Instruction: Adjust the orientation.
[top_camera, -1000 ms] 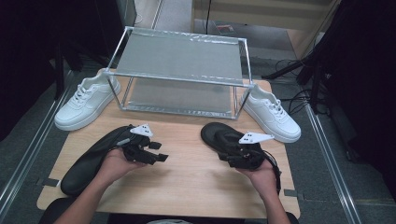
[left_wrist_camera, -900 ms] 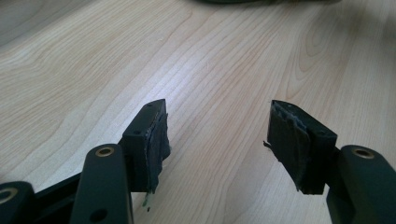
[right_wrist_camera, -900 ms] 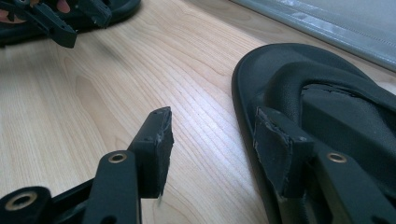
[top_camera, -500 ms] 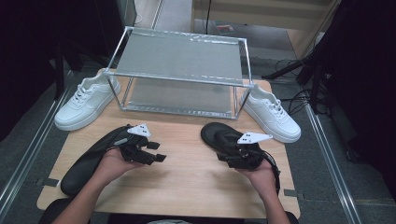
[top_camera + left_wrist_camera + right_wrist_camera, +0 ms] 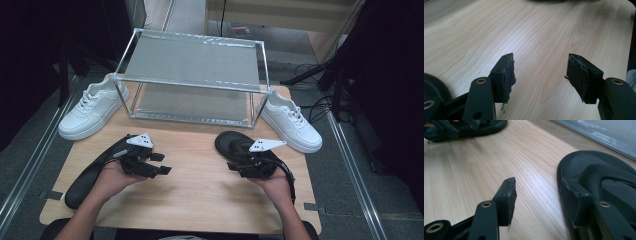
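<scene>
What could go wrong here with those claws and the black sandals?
The right claw is open, with one jaw over the edge of the right sandal and the other over bare wood. Closing there might pinch only the sole's rim, so the sandal could slip or tip out. The left claw is open over bare table, so closing now would probably catch nothing. The shoe rack stands close behind; a lifted sandal might knock its frame.

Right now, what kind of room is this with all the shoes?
Probably a lab or workshop set up for practice, not a home. A small wooden table carries a bare metal shoe rack, white sneakers and black sandals. Cables trail over the grey floor, and dark equipment stands around the table.
</scene>
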Demonstrator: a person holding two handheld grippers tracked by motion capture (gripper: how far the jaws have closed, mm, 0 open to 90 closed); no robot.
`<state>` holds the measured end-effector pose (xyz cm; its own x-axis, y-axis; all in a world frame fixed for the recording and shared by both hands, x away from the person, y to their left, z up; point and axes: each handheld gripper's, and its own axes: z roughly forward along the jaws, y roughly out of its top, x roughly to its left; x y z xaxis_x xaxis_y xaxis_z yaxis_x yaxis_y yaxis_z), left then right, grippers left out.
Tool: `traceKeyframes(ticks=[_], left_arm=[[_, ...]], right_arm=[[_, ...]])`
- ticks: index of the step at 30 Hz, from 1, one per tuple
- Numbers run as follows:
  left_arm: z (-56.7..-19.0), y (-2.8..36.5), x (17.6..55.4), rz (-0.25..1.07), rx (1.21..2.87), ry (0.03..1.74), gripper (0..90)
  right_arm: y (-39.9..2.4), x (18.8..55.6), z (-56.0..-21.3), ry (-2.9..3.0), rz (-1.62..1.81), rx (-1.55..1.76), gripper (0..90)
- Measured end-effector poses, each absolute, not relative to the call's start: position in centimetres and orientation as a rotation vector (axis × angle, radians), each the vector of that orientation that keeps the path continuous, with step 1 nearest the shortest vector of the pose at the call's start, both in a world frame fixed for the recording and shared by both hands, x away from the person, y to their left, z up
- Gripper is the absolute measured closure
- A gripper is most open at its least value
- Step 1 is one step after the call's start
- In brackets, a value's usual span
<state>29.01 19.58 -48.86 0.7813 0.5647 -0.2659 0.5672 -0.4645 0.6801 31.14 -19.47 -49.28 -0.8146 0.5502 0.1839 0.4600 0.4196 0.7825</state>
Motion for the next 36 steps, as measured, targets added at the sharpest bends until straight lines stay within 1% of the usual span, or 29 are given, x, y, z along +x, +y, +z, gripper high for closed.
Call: traceKeyframes(ticks=[8, 18, 25, 29, 36], left_arm=[[-48.2, 21.1, 28.4, 0.012, 2.165, 0.886, 42.3], [-47.6, 23.4, 27.7, 0.026, 2.151, 0.939, 42.8], [-47.0, 25.0, 26.9, 0.078, 2.140, 0.980, 42.8], [-46.9, 26.0, 26.6, 0.084, 2.131, 1.002, 42.8], [-46.6, 27.7, 26.2, 0.116, 2.105, 1.060, 43.0]], right_arm=[[-18.7, 31.7, -49.3, 2.579, 1.373, 0.899, 47.6], [-18.1, 32.0, -49.3, 2.596, 1.377, 0.869, 47.4], [-17.4, 32.3, -49.3, 2.614, 1.376, 0.841, 47.2], [-16.8, 32.5, -49.5, 2.623, 1.412, 0.891, 46.5], [-15.7, 32.5, -49.6, 2.643, 1.401, 0.850, 46.7]])
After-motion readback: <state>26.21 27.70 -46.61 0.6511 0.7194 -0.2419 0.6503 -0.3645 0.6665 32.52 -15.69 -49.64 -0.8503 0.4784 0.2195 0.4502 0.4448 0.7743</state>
